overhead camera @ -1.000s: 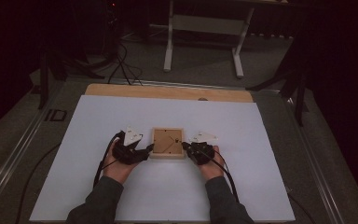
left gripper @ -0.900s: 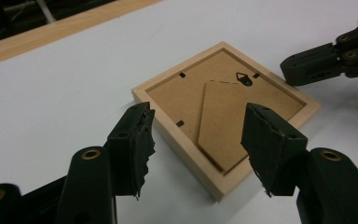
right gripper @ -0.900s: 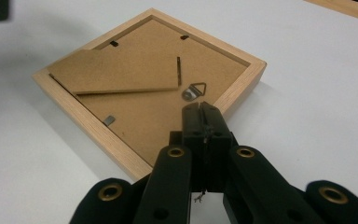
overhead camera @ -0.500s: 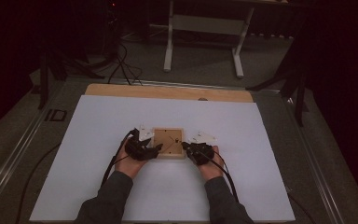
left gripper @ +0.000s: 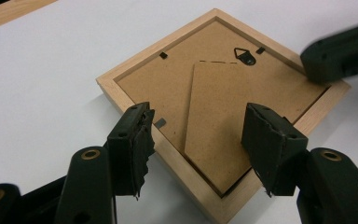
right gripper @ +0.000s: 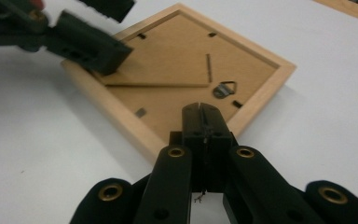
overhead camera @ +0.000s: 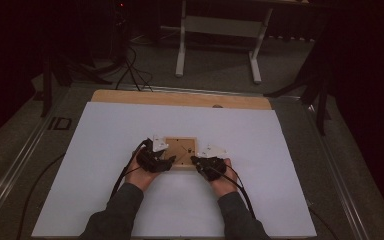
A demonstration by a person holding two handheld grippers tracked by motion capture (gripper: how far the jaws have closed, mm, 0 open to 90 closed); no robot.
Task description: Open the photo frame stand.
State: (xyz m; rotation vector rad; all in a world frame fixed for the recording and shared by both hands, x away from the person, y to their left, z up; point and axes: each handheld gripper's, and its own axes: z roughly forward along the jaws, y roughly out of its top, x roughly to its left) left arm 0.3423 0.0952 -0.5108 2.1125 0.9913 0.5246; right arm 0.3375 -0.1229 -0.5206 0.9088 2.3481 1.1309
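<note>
Left gripper view: wooden picture frame (left gripper: 223,100) face-down on white sheet (left gripper: 51,70), left gripper (left gripper: 198,135) spread over near corner; right gripper (right gripper: 200,122) pressed together (pinning frame edge). Nudge retaining tab (left gripper: 160,122) gently sideways.

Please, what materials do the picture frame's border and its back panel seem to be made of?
The frame border looks like pale unpainted wood with faint grain. The back panel seems to be brown matte fibreboard, perhaps hardboard, with a small dark metal hanger.

White table sheet (overhead camera: 105,150); metal stand (overhead camera: 220,30) beyond
</note>
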